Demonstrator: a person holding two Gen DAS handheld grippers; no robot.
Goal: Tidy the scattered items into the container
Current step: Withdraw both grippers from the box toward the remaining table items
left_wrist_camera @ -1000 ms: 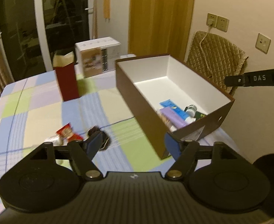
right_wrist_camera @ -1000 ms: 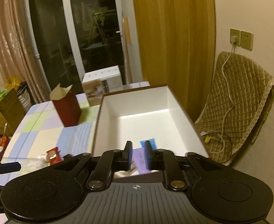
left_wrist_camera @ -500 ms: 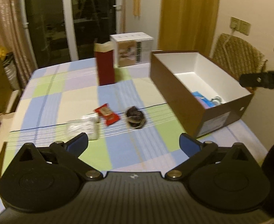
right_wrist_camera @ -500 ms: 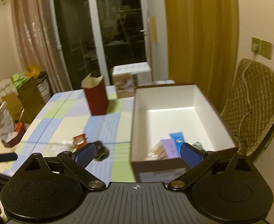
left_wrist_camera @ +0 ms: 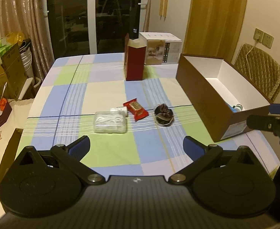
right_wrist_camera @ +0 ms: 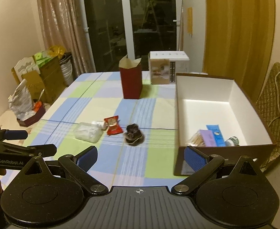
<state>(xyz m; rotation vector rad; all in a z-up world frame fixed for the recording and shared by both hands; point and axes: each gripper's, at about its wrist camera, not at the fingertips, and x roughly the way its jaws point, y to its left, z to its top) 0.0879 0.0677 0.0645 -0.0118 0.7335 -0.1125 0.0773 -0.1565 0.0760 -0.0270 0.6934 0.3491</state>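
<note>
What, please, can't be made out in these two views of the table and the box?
- Left wrist view: most of the box's contents, hidden by its near wall.
- Both views: the small white thing behind the red packet, too small to identify.
- Right wrist view: the print on the box's end label, blurred and partly behind the tongs.

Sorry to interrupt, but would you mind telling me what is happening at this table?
A person holds a gripper in each hand and is tidying loose items into the brown box. Some things already lie inside it. Both the left gripper and the right gripper are open and empty; their jaws have just been opening. A clear case, a red packet and a dark bundle lie on the checked cloth, waiting to be picked up.
</note>
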